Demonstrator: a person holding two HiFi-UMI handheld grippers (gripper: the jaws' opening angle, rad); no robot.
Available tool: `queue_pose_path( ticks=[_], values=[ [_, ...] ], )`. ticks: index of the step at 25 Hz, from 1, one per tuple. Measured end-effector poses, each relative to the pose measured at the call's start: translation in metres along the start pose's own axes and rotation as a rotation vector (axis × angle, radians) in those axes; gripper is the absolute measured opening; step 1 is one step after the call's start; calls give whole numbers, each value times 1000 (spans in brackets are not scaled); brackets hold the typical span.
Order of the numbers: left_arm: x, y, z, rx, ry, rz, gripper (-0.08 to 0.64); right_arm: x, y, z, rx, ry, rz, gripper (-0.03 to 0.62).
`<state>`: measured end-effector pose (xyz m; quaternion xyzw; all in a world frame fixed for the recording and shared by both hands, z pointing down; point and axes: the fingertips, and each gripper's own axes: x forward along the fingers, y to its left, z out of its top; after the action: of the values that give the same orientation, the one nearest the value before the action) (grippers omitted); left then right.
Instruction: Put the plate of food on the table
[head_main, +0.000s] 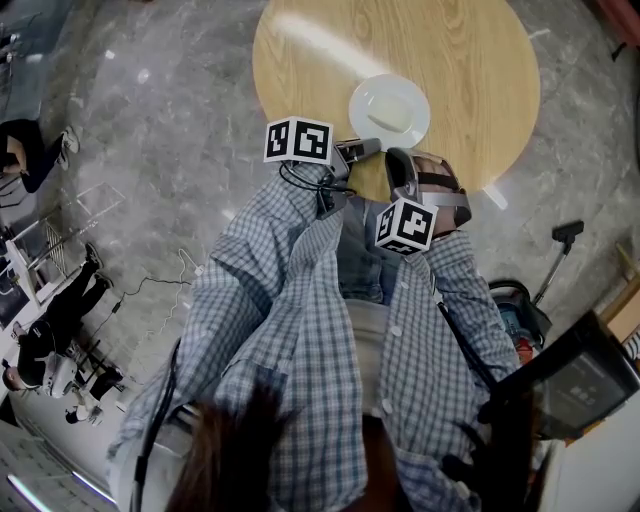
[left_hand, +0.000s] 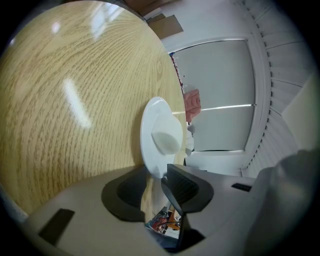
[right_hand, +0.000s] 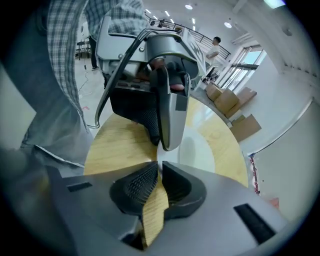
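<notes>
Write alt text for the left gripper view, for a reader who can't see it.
The left gripper is shut on the near rim of a white plate that carries a pale lump of food. A round light-wood table fills the view behind the plate.

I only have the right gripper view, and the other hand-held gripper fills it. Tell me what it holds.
Observer: The left hand-held gripper is shut on the near rim of a white plate.
Operator: Say what's on it.
Observer: One pale lump of food, in the plate's middle.
Operator: Place it for me.
Observer: In the head view it is over the round wooden table, on the person's half; whether it rests there, I cannot tell.
</notes>
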<state>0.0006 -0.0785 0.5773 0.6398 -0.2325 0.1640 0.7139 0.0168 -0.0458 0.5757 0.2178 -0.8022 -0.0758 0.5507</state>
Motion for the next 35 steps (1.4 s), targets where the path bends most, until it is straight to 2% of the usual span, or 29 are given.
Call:
queue_pose_path(
  ticks=[6,7,14,16,19,20,21,24,27,30,35],
  values=[
    [3,-1,-5,14,32,0,115,2,-3,-6,36,26,-24,31],
    [3,-1,-7,20,37,1,115,2,-5,-7,49,26,-30,8],
    [1,1,-8,23,25,8,115,3,-10,-8,107,11,-34,8],
    [-2,-4,-9,30,22,-28,114,0,-14,-5,182,-18,-35,8],
    [-11,-26,-5,11,-22,-173,112,-9,-26,-1,328,-61,-47,8],
    [-14,-31,-1,8,-51,-203,98,-12,-31,-1,371,-74,-60,8],
    [-18,-34,4,11,-79,-216,54,-15,-39,-1,415,-91,-77,8],
    [-27,-37,11,49,-137,-201,8,-32,-60,-1,554,-153,-152,8],
    [-34,-47,18,113,-174,-188,8,-53,-83,-3,692,-217,-218,8],
    [-42,-64,23,179,-189,-190,8,-73,-106,-3,833,-286,-250,8],
    [-58,-92,30,236,-229,-214,8,-96,-129,-14,961,-348,-310,8]
  ],
)
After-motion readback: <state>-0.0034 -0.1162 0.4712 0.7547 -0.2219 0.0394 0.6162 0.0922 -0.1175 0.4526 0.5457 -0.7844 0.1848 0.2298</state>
